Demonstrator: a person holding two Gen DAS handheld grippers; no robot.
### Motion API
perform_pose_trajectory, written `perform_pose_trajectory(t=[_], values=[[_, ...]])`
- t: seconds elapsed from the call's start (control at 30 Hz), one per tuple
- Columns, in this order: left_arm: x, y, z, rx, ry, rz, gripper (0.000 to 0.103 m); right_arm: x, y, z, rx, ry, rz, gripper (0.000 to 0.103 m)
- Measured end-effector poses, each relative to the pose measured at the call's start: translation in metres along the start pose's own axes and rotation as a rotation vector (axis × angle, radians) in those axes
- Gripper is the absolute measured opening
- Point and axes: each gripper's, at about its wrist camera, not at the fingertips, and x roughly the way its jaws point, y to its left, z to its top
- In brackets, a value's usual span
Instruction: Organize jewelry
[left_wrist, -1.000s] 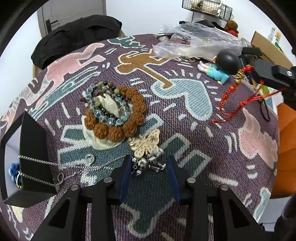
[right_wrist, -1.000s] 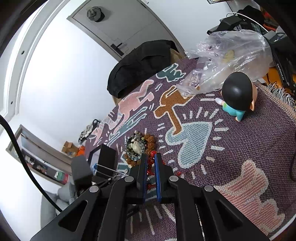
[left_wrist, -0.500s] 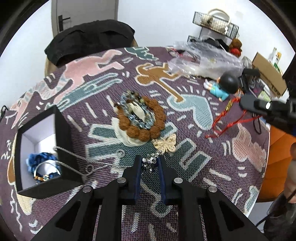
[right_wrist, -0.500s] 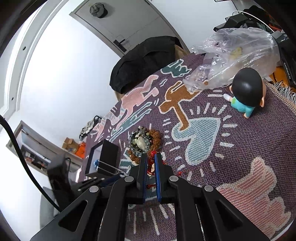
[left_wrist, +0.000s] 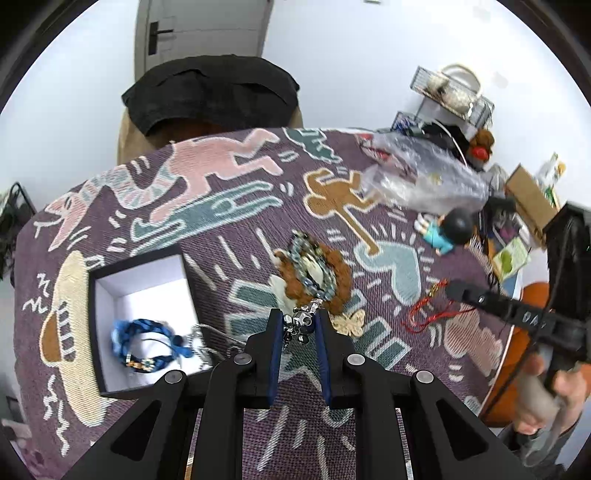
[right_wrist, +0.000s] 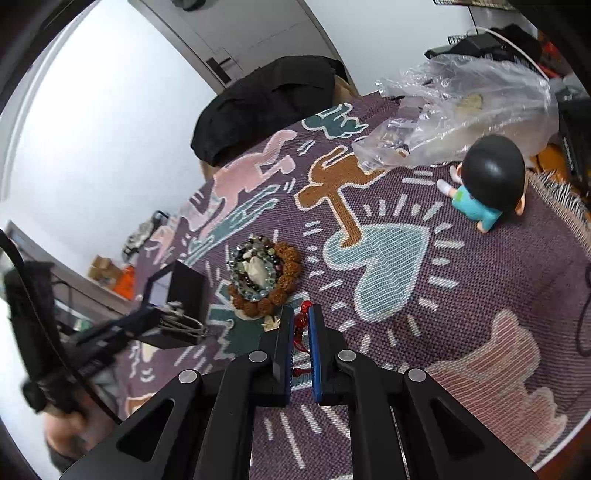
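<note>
My left gripper (left_wrist: 299, 325) is shut on a silver charm necklace (left_wrist: 301, 321), lifted above the cloth; its chain (left_wrist: 207, 332) trails to the open black jewelry box (left_wrist: 138, 273), which holds a blue bracelet (left_wrist: 147, 341). My right gripper (right_wrist: 300, 325) is shut on a red cord bracelet (right_wrist: 303, 321), whose cord (left_wrist: 430, 314) hangs below it in the left wrist view. Brown and grey-blue bead bracelets (left_wrist: 314, 271) lie stacked on a white pouch, a cream butterfly piece (left_wrist: 349, 323) beside them.
A patterned purple cloth (left_wrist: 240, 192) covers the table. A black-haired figurine (right_wrist: 484, 184) and a clear plastic bag (right_wrist: 461, 107) sit at the far right. A black garment (left_wrist: 210, 92) hangs over a chair behind the table.
My left gripper closed on the silver charm necklace and lifted it, moving up and back so the box now shows its inside. My right gripper stays shut on the red cord.
</note>
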Motion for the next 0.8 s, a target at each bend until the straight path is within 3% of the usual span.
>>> perform_pose_trajectory(t=[0.27, 0.8], values=[[-0.028, 0.041, 0.013, -0.106, -0.038, -0.011, 0.018, 0.001, 0.037, 0.017, -0.101, 0.012, -0.087, 0.009], [-0.108, 0.092, 0.040, -0.144, -0.175, 0.067, 0.018, 0.003, 0.131, 0.042, -0.257, 0.007, -0.083, 0.009]])
